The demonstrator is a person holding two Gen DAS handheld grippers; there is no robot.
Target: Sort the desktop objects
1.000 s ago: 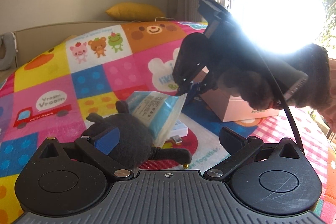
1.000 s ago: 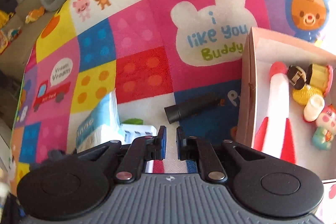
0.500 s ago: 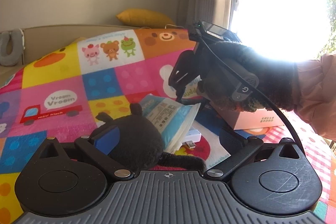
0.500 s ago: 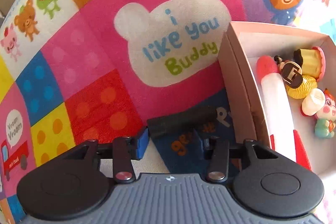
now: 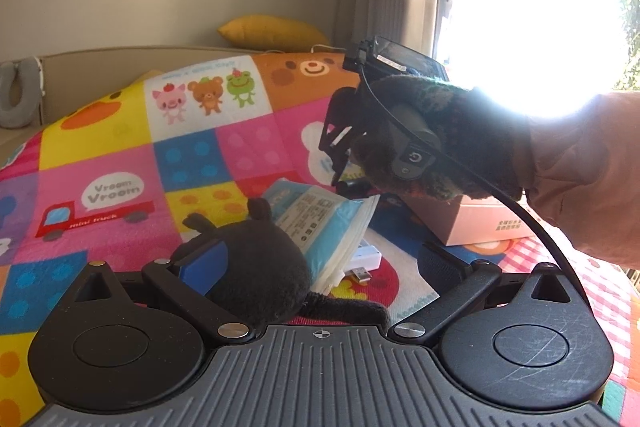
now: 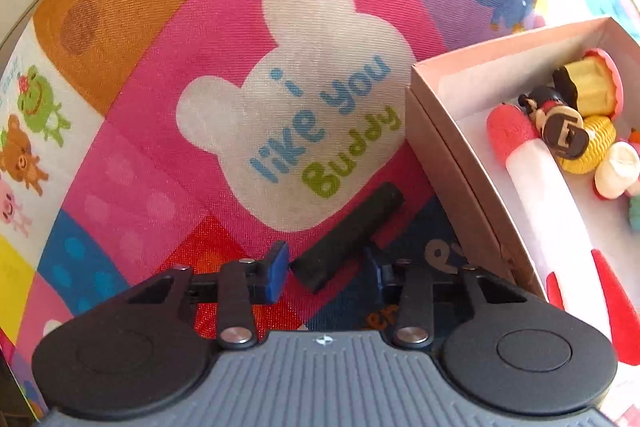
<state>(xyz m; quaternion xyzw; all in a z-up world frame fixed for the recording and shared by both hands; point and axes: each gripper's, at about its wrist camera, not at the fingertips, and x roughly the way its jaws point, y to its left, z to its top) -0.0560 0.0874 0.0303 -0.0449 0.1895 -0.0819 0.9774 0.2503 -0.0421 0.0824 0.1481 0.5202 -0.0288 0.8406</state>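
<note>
In the left wrist view, at the lower left of the frame, my left claw point(image 5: 316, 259) is standing wide open around the black plush toy point(image 5: 260, 267); the toy is lying against the blue pad on the left finger while the right finger is well clear of it, so I am not squeezing it yet; a tissue pack point(image 5: 320, 223) is leaning just behind it. Toward the right, in the right wrist view, my right claw point(image 6: 326, 273) is pointing steeply down at the play mat point(image 6: 160, 107); its jaws have just been closing, and the black tube point(image 6: 348, 235) is lying between them, slanted, with a gap still showing on each side. At the right edge the pink box point(image 6: 448, 131) is sitting open with small toys inside, near enough, I judge, for a short carry.
</note>
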